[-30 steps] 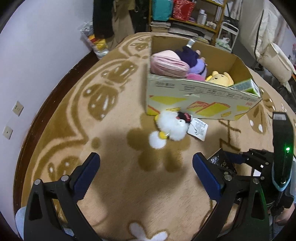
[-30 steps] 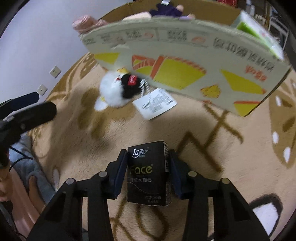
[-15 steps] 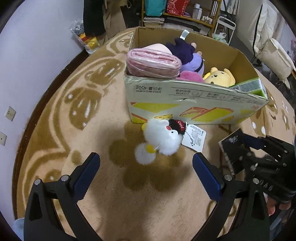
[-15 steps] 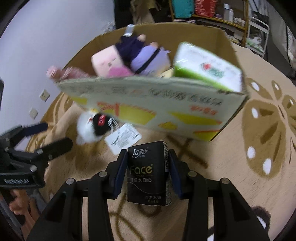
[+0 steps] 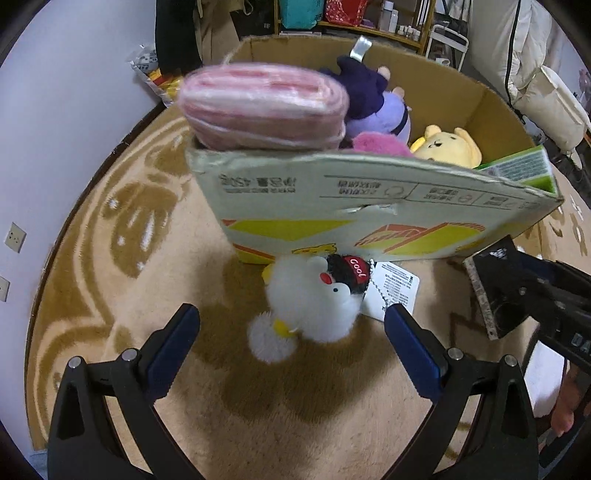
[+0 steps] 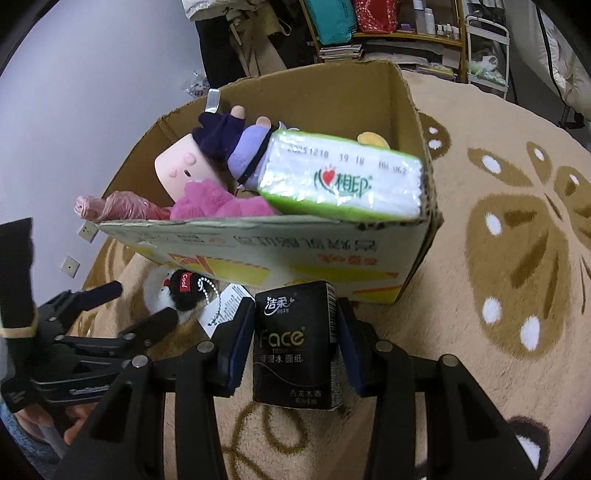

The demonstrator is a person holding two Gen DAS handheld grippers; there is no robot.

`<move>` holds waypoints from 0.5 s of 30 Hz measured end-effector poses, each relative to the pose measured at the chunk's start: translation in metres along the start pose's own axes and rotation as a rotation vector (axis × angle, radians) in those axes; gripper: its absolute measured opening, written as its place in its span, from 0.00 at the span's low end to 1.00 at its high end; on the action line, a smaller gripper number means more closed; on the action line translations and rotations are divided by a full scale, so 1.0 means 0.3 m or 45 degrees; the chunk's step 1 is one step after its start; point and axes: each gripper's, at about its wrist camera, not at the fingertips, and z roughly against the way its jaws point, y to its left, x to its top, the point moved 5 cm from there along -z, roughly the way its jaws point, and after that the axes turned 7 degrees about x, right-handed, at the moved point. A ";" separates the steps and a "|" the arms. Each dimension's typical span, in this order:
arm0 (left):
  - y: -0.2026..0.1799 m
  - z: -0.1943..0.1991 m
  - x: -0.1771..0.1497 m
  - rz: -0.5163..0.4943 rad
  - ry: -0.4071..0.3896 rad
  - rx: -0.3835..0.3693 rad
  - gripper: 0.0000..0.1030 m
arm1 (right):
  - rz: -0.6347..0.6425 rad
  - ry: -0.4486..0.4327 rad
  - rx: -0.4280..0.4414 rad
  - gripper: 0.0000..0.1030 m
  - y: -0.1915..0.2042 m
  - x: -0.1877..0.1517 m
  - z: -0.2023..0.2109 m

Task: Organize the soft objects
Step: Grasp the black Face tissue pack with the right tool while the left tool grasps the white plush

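Now R claw [image 6: 295, 341] clamped on black tissue pack [image 6: 293, 345], L claw [image 5: 291, 334] apart w/ white plush [image 5: 314, 306] between.

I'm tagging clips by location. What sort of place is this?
Probably a room in a home: a patterned tan rug covers the floor, cluttered shelves stand at the back, and a cardboard box holds plush toys.

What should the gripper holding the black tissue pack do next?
Probably lift the right gripper up over the cardboard box rim. It is shut on the black tissue pack, which sits below the rim, outside the box.
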 end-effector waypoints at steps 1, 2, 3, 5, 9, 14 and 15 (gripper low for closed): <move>-0.003 -0.012 0.004 0.004 0.003 -0.001 0.96 | 0.001 0.001 0.003 0.45 0.000 0.004 -0.003; -0.008 -0.026 0.008 0.003 0.006 0.002 0.96 | 0.002 0.001 0.003 0.45 0.001 0.010 -0.006; -0.014 -0.040 0.011 -0.002 0.014 0.007 0.96 | 0.004 0.000 0.002 0.45 0.009 -0.001 -0.009; -0.023 -0.065 0.013 -0.015 0.033 0.016 0.96 | 0.006 0.001 -0.006 0.45 0.010 0.002 -0.016; -0.027 -0.105 0.021 -0.008 0.055 0.019 0.96 | -0.005 0.004 0.005 0.45 0.006 0.005 -0.020; -0.012 -0.137 0.034 0.026 0.070 0.078 0.96 | -0.008 0.004 0.012 0.45 -0.013 0.011 -0.019; -0.008 -0.137 0.037 0.037 0.056 0.088 0.96 | -0.009 0.004 0.013 0.45 -0.014 0.009 -0.019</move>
